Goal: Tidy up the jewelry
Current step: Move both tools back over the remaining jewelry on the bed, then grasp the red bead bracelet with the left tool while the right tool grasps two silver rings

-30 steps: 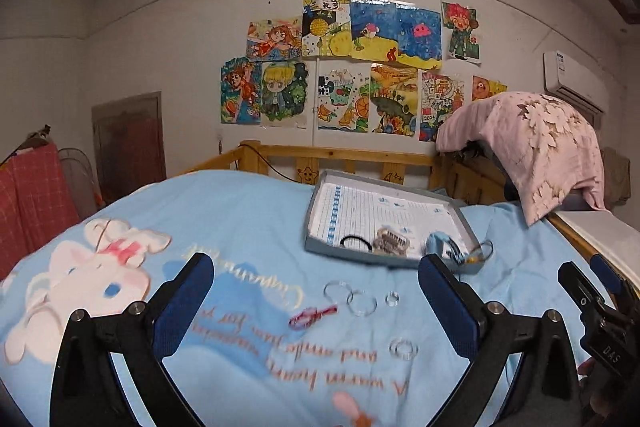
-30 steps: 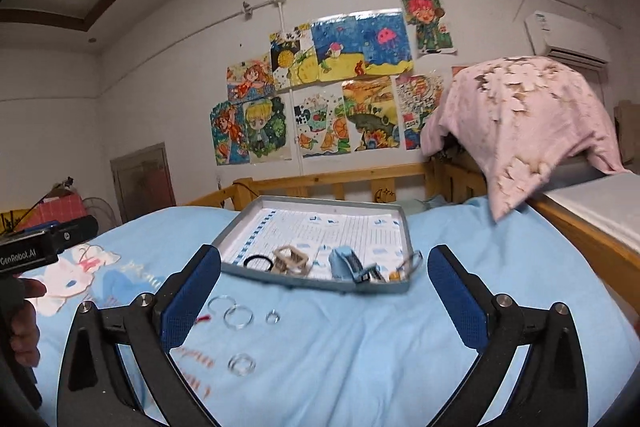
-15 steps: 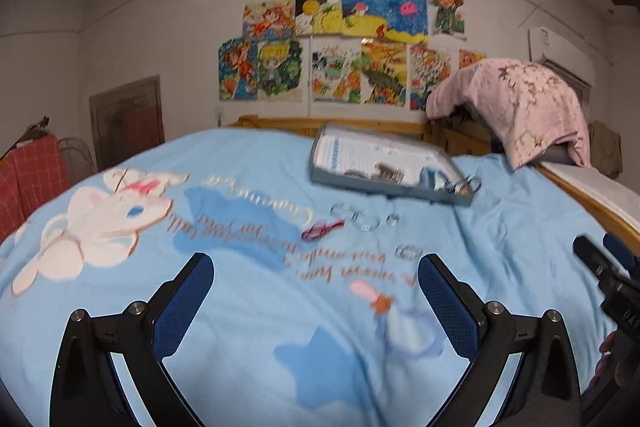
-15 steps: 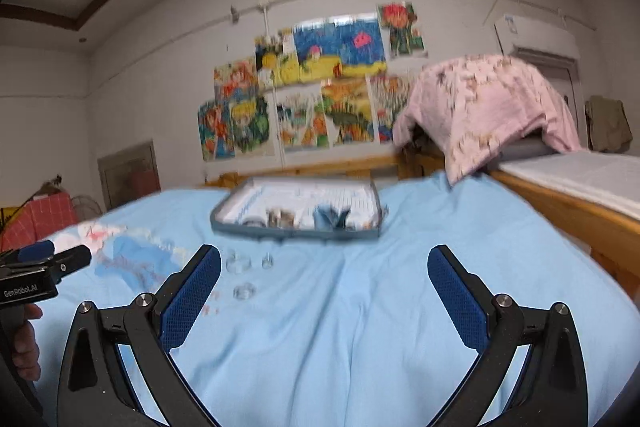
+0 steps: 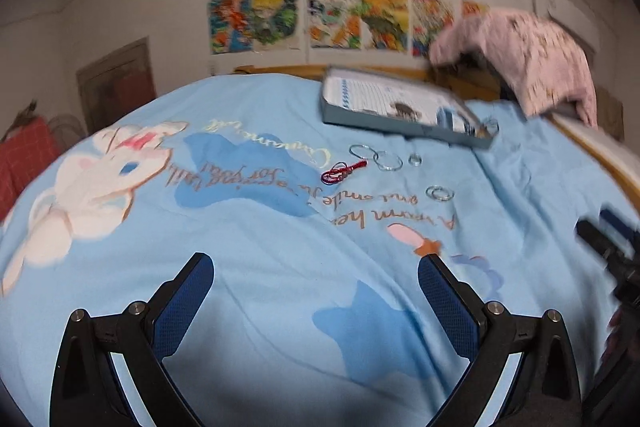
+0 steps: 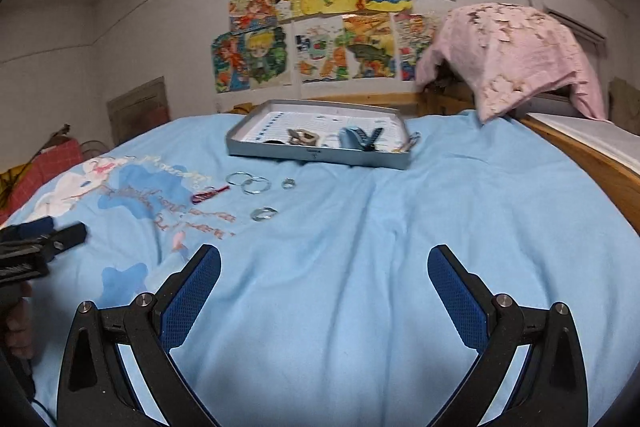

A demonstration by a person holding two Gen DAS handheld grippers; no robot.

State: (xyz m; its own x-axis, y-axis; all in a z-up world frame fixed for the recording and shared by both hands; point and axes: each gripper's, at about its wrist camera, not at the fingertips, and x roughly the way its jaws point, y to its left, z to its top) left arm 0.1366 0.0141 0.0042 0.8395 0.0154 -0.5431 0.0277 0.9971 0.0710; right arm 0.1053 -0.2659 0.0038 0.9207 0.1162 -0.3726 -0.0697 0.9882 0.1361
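Blue bed cover [image 6: 440, 211] filling both views. Grey tray [image 6: 320, 153] sitting far back on bed, small things inside hard to make out. Left tongs [image 5: 316, 293] and right tongs [image 6: 324, 287] both gaping wide, holding nothing, touching nothing. Clear rings [image 6: 248, 183] and red cord [image 5: 344, 171] lying loose on bed, near tray front. Left view looking blurry.

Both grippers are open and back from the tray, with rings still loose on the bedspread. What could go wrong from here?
The loose rings and red cord bracelet lie on a soft, wrinkled bedspread, so pressing down nearby could roll or bury them. The small ring looks thin and may slip from the wide pads. A chain seems to hang over the tray rim and could snag.
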